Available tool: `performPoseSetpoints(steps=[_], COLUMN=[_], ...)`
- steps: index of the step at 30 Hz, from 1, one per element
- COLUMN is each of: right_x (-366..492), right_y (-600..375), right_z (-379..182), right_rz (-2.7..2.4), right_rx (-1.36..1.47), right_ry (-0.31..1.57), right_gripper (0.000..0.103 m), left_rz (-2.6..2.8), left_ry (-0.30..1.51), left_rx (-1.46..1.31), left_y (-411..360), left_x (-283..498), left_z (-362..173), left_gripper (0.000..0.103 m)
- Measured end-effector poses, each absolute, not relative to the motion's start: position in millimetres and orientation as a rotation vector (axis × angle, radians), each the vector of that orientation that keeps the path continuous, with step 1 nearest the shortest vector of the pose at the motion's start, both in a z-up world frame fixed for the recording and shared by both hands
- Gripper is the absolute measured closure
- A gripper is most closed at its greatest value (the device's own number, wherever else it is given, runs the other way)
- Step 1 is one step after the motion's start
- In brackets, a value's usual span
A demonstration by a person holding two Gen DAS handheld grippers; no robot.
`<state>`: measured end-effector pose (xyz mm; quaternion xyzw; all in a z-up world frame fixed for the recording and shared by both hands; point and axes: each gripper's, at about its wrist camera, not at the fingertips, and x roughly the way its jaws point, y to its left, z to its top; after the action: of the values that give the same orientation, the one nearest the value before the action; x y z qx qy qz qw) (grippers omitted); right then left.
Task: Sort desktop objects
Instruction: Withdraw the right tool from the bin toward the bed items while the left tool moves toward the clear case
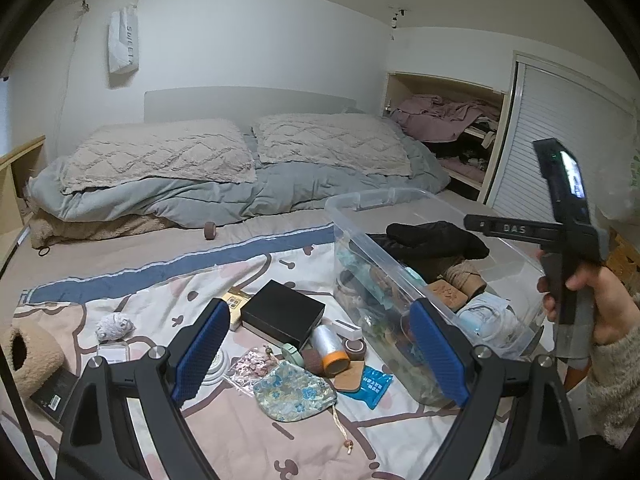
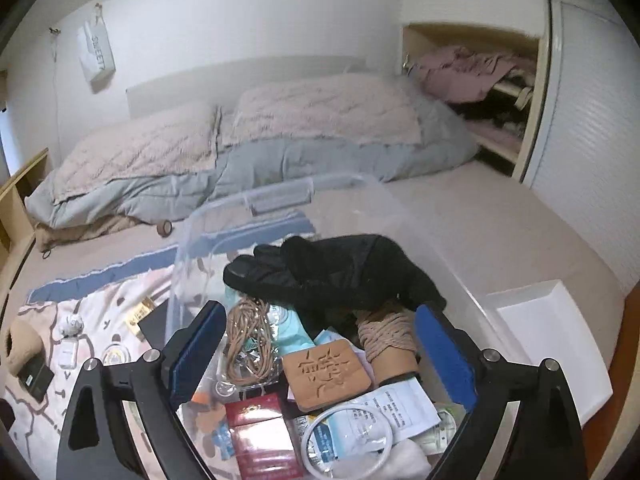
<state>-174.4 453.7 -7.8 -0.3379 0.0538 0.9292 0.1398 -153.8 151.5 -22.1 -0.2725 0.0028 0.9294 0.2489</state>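
Sorting in progress on a bed, over a cartoon-print blanket point(image 1: 248, 432).

Left gripper point(image 1: 320, 354): hovering above the loose pile, blue pads spread wide, holding nothing.

Right gripper point(image 2: 320, 354): hanging over the clear plastic storage bin point(image 1: 400, 276), jaws parted, nothing between them. Looking like the pause just after a drop-off, though only a judgement.

Lying in the bin, on the right: black glove point(image 2: 332, 272), spool of tan twine point(image 2: 386, 338), tan carved leather tile point(image 2: 326, 374), white ring point(image 2: 346, 436), red packet point(image 2: 260, 432).

Waiting on the blanket, left of the bin: black rectangular box point(image 1: 282, 314), silver roll with orange end point(image 1: 330, 348), blue-floral drawstring pouch point(image 1: 294, 394), blue sachet point(image 1: 374, 386), crumpled white ball point(image 1: 114, 326), brown plush slipper point(image 1: 32, 356) at far left.

Next, likely: lowering the left gripper onto the nearest piece, probably the pouch or the silver roll, closing on it, carrying it right over the bin wall. Pouch being soft, pinching at mid-body seeming wise.
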Motion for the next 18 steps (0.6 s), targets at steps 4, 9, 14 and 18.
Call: performPoseSetpoints(steps=[4, 9, 14, 18], right_x=[-155, -124, -94, -79], right_y=[443, 434, 429, 422], right_z=[0, 7, 16, 16], right_rz=[2.705, 2.728, 2.755, 2.764], right_rx=[-0.909, -0.836, -0.760, -0.753], right_ry=[0.134, 0.123, 0.150, 0.149], right_gripper=[0.000, 0.000, 0.000, 0.000], left_rz=[2.554, 2.576, 2.595, 2.617], left_ry=[0.002, -0.004, -0.020, -0.011], left_rx=[-0.745, -0.732, -0.704, -0.689], left_y=[149, 146, 144, 143], left_x=[-150, -143, -134, -128], left_z=[-19, -12, -4, -1], left_gripper=[0.009, 0.006, 0.003, 0.003])
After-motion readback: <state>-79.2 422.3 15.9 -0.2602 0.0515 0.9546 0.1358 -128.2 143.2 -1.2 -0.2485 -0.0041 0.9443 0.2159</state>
